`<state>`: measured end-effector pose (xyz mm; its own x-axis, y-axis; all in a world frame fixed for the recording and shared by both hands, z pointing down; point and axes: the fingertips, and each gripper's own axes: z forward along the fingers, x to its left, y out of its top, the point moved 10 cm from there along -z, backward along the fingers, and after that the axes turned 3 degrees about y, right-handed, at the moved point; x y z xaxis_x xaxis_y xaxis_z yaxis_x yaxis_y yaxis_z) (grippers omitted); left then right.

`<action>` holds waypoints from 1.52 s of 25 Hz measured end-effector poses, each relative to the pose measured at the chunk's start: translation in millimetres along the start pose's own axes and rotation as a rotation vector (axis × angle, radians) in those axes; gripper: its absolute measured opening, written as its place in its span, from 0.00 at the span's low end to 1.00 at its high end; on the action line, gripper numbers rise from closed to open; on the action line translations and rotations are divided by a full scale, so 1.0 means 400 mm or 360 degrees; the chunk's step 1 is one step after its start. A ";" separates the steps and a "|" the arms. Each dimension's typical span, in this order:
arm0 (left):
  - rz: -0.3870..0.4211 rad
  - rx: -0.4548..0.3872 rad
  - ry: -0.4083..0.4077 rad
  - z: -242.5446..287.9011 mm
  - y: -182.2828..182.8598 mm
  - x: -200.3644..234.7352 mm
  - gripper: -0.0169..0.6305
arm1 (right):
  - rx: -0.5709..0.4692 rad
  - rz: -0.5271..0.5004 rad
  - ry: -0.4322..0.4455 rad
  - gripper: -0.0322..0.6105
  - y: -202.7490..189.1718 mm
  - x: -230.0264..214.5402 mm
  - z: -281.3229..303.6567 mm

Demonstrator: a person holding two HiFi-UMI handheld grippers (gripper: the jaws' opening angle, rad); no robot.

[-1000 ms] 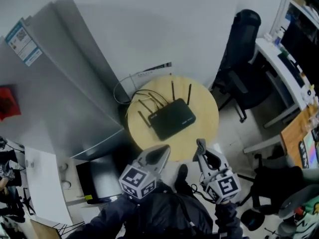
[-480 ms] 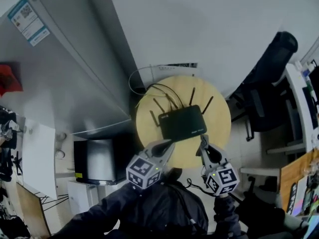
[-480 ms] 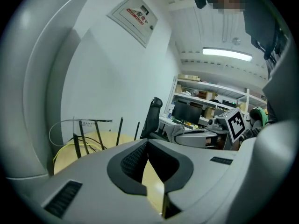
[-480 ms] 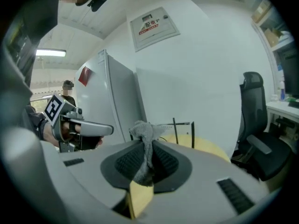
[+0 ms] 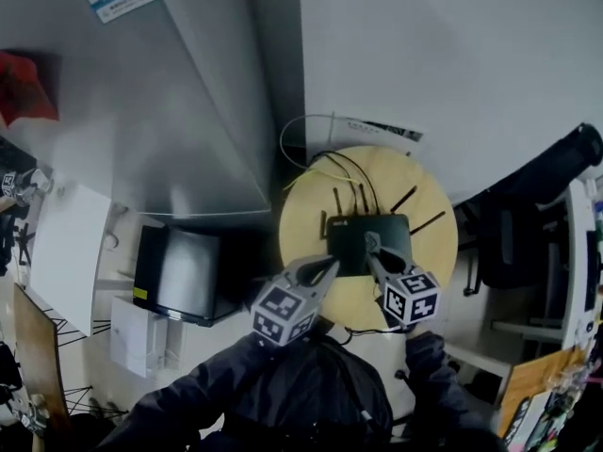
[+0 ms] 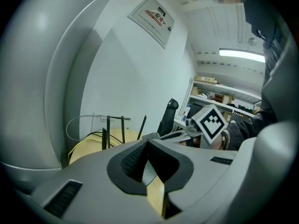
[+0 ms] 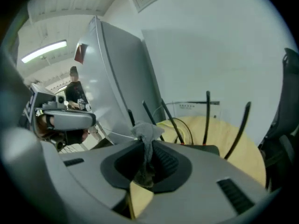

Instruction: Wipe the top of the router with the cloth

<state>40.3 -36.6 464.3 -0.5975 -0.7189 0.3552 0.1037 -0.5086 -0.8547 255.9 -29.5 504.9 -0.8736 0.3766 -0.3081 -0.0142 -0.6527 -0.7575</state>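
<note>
A black router (image 5: 377,236) with several upright antennas lies on a small round wooden table (image 5: 429,252). My right gripper (image 5: 369,242) reaches over the router's near edge, shut on a grey cloth (image 7: 145,133) that sticks up between its jaws. Just past those jaws the router (image 7: 202,149) and its antennas show. My left gripper (image 5: 329,266) hovers at the table's near left edge beside the router, its jaws together with nothing between them (image 6: 146,142). Its view holds the antennas (image 6: 108,130) and the right gripper's marker cube (image 6: 210,122).
A tall grey cabinet (image 5: 179,102) stands left of the table, with a dark box (image 5: 179,273) on the floor below it. White and yellow cables (image 5: 316,169) loop behind the router. A black office chair (image 5: 532,201) and a desk lie to the right. A person (image 7: 74,91) stands far off.
Both grippers have moved forward toward the table. The right one now reaches over the router's near edge. The head view has swung so the table sits closer to the grippers.
</note>
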 end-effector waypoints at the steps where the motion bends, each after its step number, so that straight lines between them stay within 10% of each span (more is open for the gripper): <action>1: -0.0010 -0.0004 0.0015 -0.002 -0.003 0.013 0.03 | 0.0054 0.0002 0.0011 0.16 0.004 -0.010 0.044; 13: -0.0092 -0.0005 0.0069 -0.036 -0.026 0.087 0.03 | 0.0733 -0.0277 0.0042 0.16 0.001 -0.056 0.391; 22: -0.0100 0.0009 0.0068 -0.033 -0.026 0.116 0.03 | 0.0865 -0.0524 0.0054 0.16 0.002 -0.058 0.461; 38: -0.0064 0.0044 -0.0009 0.005 -0.013 0.103 0.03 | 0.0915 -0.0299 -0.0186 0.16 -0.034 -0.177 0.392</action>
<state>16.7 -64.3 484.1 -0.5971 -0.7004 0.3911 0.1018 -0.5497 -0.8291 241.7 -150.3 627.2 -0.8778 0.4663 -0.1097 -0.4046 -0.8443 -0.3513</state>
